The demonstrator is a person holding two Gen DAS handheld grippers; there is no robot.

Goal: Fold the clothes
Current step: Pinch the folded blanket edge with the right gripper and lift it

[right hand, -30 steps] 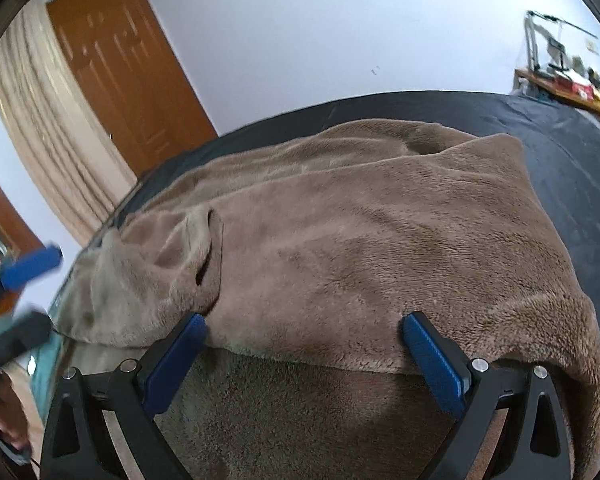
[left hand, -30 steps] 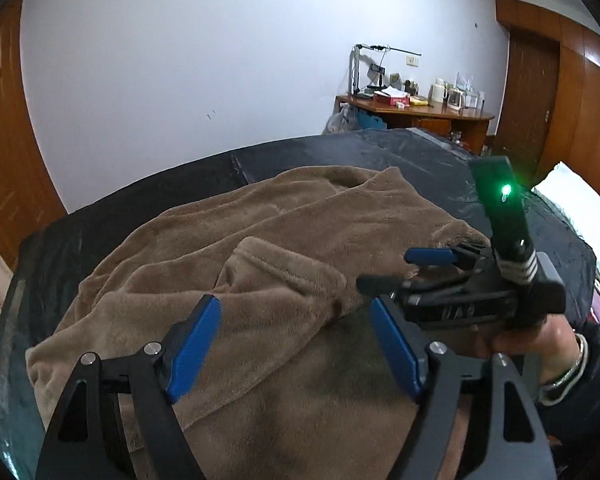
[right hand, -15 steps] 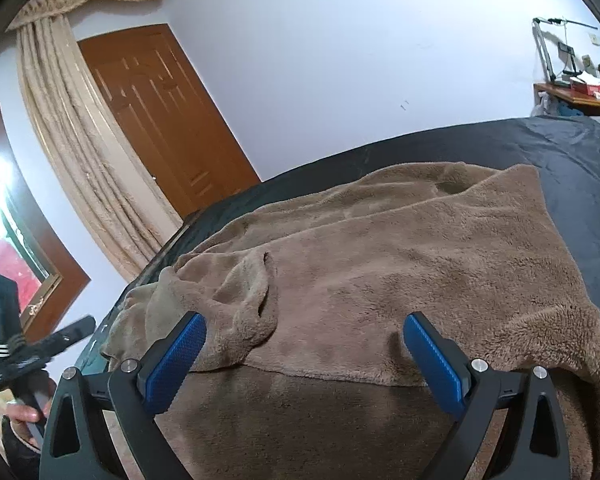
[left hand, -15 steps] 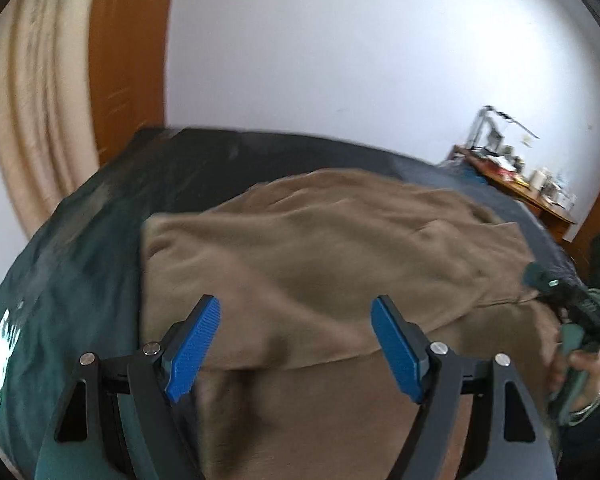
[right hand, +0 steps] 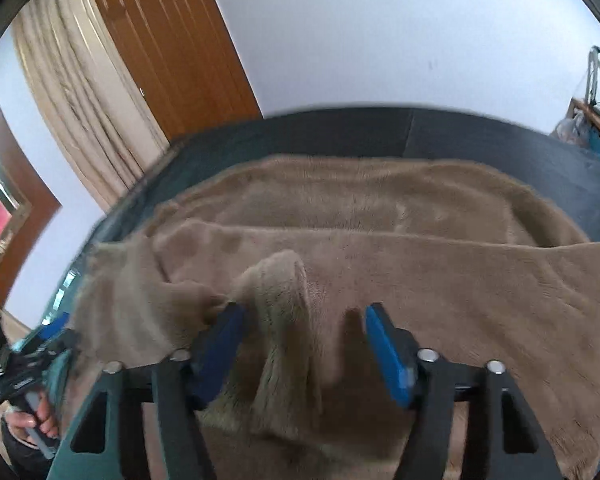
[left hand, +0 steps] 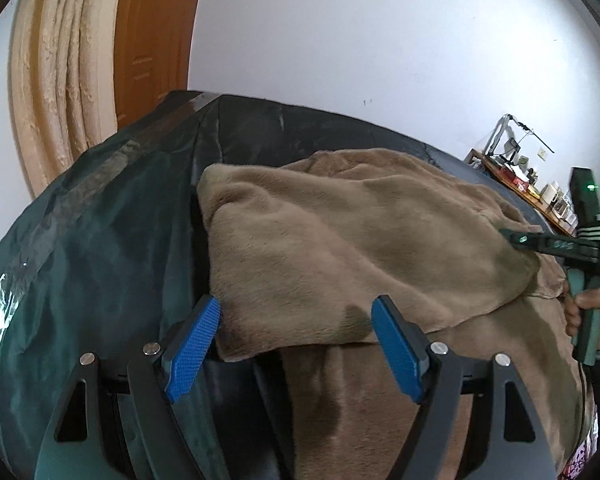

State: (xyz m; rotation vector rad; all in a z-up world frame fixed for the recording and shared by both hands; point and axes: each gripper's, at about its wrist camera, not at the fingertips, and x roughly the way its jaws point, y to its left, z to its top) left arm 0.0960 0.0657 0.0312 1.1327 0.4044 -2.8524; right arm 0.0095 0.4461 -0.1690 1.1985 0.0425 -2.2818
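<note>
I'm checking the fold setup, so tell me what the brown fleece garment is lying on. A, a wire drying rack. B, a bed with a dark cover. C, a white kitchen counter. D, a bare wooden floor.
B: in both wrist views the brown fleece garment is spread over a bed with a dark cover that stretches back toward the white wall.

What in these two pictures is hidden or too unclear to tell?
- Left wrist view: the items on the wooden desk at the far right are too small to name.
- Left wrist view: what lies beneath the brown fleece garment is covered by its folds.
- Right wrist view: motion blur hides whether the closing right claw already pinches the fleece ridge between its pads.
</note>
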